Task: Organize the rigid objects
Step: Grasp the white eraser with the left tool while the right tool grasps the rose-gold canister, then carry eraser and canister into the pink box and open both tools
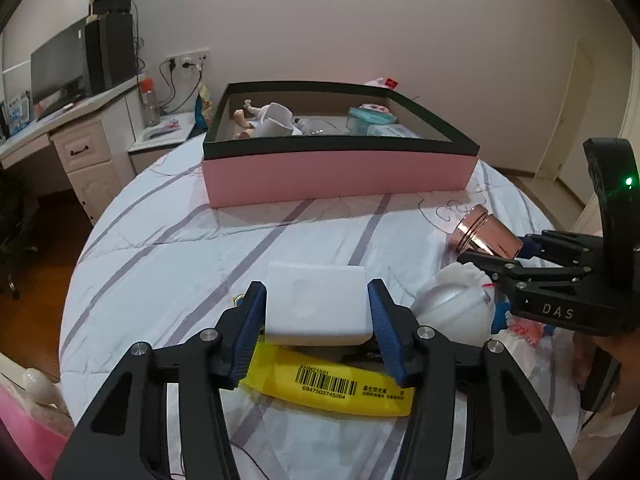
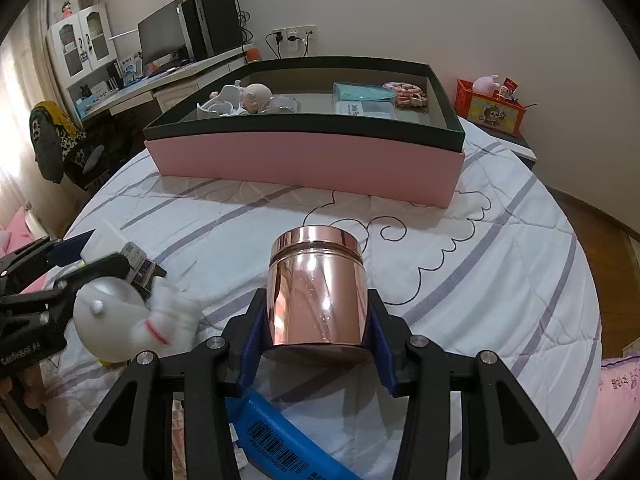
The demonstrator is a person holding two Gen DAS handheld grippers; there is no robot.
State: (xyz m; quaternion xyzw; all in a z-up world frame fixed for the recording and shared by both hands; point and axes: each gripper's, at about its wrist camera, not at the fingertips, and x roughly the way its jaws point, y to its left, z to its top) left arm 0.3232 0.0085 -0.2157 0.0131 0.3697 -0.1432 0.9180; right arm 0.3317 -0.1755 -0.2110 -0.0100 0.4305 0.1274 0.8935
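Rose-gold, the jar (image 2: 316, 292) was clamped in the right gripper (image 2: 316, 340) above the bed, the left gripper (image 1: 316, 320) clamped the white box (image 1: 318, 304), so both should travel level toward the pink box (image 1: 336, 176).

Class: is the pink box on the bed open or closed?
Open. The pink box has no lid on it; both views look straight in at a doll and a teal case inside.
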